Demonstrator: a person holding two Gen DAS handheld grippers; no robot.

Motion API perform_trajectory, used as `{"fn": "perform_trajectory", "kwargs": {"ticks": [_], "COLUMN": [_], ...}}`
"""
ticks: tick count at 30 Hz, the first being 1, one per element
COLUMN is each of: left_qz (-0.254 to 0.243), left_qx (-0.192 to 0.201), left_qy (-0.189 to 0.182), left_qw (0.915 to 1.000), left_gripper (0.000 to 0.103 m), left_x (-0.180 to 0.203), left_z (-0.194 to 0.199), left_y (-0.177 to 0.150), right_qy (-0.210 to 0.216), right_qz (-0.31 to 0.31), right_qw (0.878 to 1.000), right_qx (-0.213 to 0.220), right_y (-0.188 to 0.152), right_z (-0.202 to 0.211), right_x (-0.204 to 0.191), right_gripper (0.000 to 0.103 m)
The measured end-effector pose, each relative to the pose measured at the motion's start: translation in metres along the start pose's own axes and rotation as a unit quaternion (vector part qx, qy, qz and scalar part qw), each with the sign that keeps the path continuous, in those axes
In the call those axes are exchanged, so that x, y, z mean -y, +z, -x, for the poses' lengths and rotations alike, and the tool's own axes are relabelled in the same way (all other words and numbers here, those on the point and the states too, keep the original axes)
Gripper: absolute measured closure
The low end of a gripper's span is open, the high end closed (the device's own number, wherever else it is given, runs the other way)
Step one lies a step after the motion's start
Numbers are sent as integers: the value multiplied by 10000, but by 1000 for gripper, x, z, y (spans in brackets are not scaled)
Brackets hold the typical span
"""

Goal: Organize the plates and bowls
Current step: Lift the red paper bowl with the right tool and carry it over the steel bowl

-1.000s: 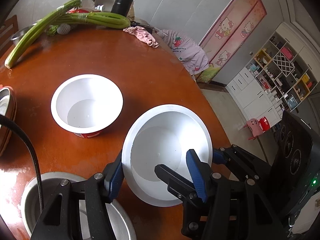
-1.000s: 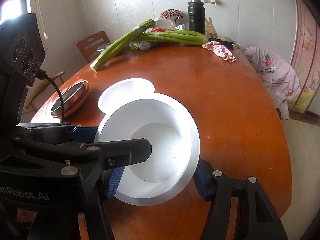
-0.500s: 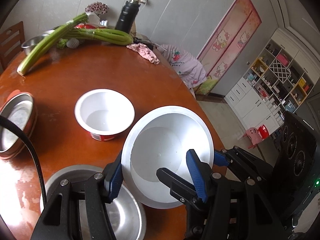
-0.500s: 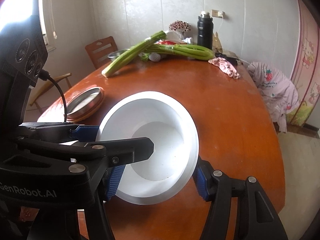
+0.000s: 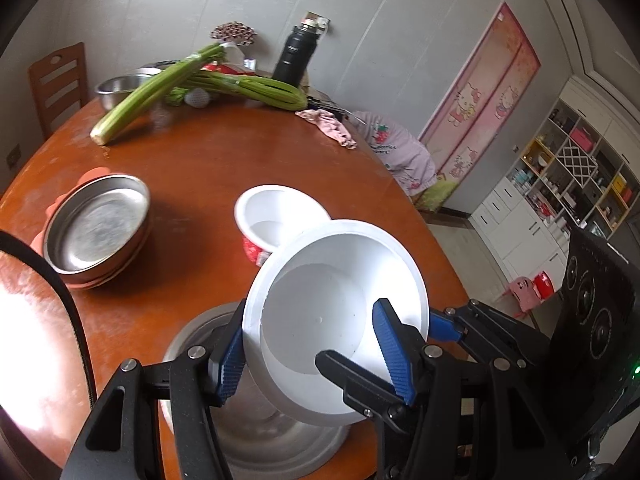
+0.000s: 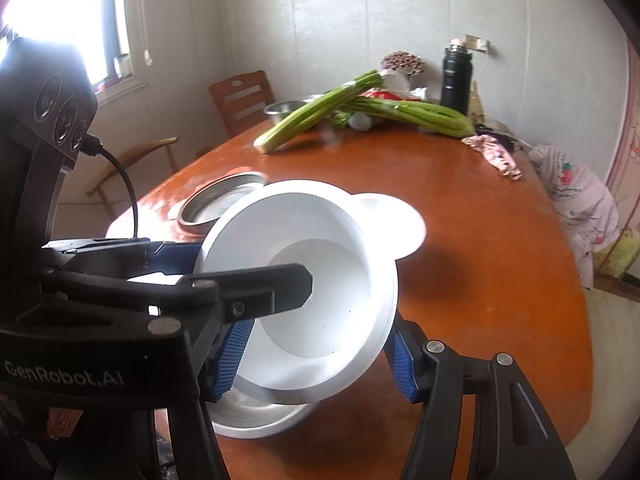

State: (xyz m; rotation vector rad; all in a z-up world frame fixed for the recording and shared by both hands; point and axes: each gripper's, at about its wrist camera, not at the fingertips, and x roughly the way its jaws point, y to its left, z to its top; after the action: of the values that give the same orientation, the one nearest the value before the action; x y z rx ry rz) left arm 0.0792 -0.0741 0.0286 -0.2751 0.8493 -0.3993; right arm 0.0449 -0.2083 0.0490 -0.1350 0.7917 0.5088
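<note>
A large white bowl (image 5: 336,304) (image 6: 320,280) hangs tilted above the table, carried by both grippers. My left gripper (image 5: 312,354) is shut on it, one blue pad outside the left rim and the other over the inside. My right gripper (image 6: 316,364) is shut on it from the opposite side. Right under it sits a steel bowl (image 5: 260,420) (image 6: 260,416). Just beyond stands a smaller white bowl (image 5: 276,220) (image 6: 400,220) with a red label. A steel plate on orange dishes (image 5: 96,224) (image 6: 222,204) lies to the left.
Celery stalks (image 5: 168,84), a black flask (image 5: 296,56), a far steel bowl (image 5: 120,88) and a pink cloth (image 5: 332,128) crowd the far side of the round wooden table (image 5: 208,160). A wooden chair (image 5: 56,84) stands behind. The table's edge curves away at right.
Both grippers have drawn the large white bowl back toward the near edge and a little up. It now hangs over the steel bowl, and the small white bowl lies farther off.
</note>
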Motion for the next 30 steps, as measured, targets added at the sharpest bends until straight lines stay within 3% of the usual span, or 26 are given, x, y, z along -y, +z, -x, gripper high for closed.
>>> {"fn": "perform_trajectory", "kwargs": {"ticks": [14, 30], "left_qz": [131, 101], "left_qx": [-48, -459], "left_qy": [-4, 174], "left_qw": [9999, 9987], "left_gripper": [44, 44], "left_x": [-27, -27], "left_z": [12, -12], "left_y": [-22, -34], "right_qy": [190, 322], "right_qz": [67, -86], "right_qw": [9996, 9980], "right_qx": [-191, -534], "right_y": [-17, -38], "right_z": [-10, -24], "right_x": [-36, -31], "right_gripper": [39, 39]}}
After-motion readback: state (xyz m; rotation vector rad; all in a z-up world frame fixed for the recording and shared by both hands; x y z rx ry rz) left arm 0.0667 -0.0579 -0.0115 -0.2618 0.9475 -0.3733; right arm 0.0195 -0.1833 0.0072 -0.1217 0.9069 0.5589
